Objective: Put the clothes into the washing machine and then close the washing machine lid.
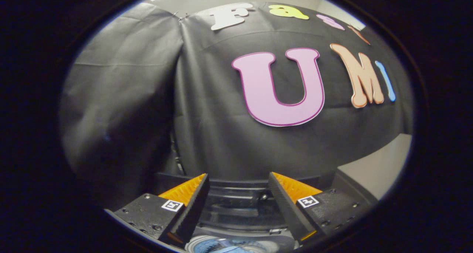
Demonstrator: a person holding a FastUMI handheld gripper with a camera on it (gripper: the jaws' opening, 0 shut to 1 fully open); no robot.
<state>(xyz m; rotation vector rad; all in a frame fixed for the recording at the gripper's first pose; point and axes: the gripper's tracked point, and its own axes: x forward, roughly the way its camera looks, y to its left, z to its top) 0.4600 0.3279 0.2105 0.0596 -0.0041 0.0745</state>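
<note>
Looking along my gripper (239,177), I see its fingers spread wide with nothing between them, the dark, glossy washing machine (236,208) low down just beyond, against the black cloth wall (207,134).

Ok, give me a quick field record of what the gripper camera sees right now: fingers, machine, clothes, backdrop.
fingers: gripper open, nothing between the fingers
machine: dark washer just ahead of and below the fingers; its lid cannot be told open or shut
drum: a blue-grey round part shows low between the fingers; too cut off to tell what it is
clothes: cannot tell if any are inside
backdrop: black cloth wall beyond the washer
</note>
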